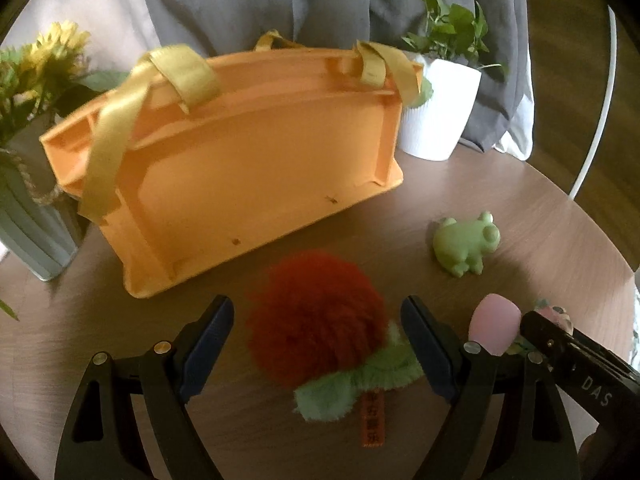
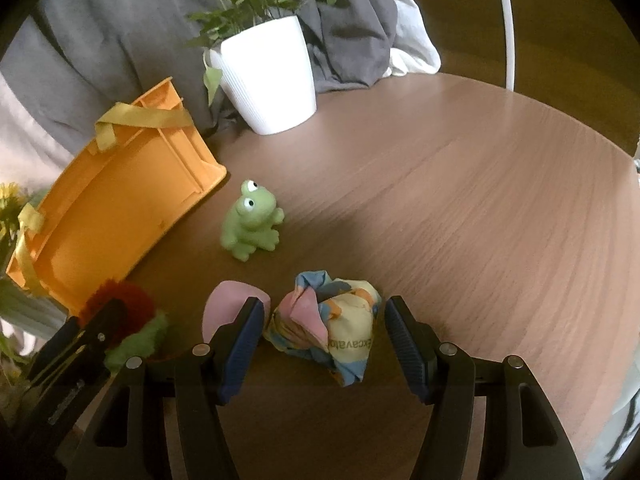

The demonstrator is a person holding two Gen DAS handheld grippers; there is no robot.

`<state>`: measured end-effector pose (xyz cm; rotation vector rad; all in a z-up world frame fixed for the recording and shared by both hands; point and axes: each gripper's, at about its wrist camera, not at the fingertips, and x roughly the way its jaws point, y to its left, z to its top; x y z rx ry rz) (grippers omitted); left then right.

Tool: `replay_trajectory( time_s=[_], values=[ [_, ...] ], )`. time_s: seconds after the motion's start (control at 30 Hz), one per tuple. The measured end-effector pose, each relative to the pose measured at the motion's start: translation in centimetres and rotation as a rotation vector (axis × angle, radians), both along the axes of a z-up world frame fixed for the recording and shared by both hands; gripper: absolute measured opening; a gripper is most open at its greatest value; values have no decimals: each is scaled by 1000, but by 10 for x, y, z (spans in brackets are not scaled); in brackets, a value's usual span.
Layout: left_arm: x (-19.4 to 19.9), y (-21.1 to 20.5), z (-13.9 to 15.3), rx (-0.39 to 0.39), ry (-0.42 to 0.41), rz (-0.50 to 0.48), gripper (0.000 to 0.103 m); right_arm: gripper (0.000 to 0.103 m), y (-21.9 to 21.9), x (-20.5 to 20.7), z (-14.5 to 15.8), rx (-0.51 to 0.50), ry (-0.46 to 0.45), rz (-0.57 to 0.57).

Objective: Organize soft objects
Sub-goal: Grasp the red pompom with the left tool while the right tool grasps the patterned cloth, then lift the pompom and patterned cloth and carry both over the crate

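- My left tool [image 1: 318,320] stood wide, straddling the red pompom [image 1: 316,316] on the worktop [image 1: 520,216]; the pads did not appear to touch it.
- Pompom judged very light and fluffy, compressing a great deal. I judged the core the best hold, as the fur alone would slip. A green plush part [image 1: 352,384] with an orange tag [image 1: 373,420] lay at its near side.
- My right tool [image 2: 324,320] was also wide, around the crumpled printed cloth [image 2: 332,328], just clear of it on both sides.
- Cloth judged limp and light; I would pinch the bunched middle so loose corners trail.
- The pink sponge egg [image 2: 224,308] sat just beside the right tool's left finger: springy, smooth, likely to squirt out.
- The green frog [image 2: 252,220] sat farther off, near the orange basket [image 2: 120,184]; rubbery, best held at the body.
- The basket looked stiff, with ribbon handles [image 2: 140,118].
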<state>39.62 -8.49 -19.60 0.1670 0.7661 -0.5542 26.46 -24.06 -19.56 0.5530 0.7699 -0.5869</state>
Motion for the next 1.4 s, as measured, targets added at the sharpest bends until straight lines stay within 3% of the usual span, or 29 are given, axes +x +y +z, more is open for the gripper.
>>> replay_trajectory(
  time_s=[0.23,0.47,0.6,1.0,1.4],
  values=[
    [5,-6,-12,7,54,-12,76,63,0,2,-1,-7,9,9],
    [5,-9,-18,15,76,-26,52,58,0,1,-3,-11,15,16],
    [2,-8,-17,16,65,-29,46,55,1,0,-3,-21,16,21],
    [-16,-4,3,4,14,-32,42,52,2,-10,8,-48,-9,33],
    [-41,13,37,-26,-36,25,41,52,9,-18,34,-85,-60,100]
  ],
)
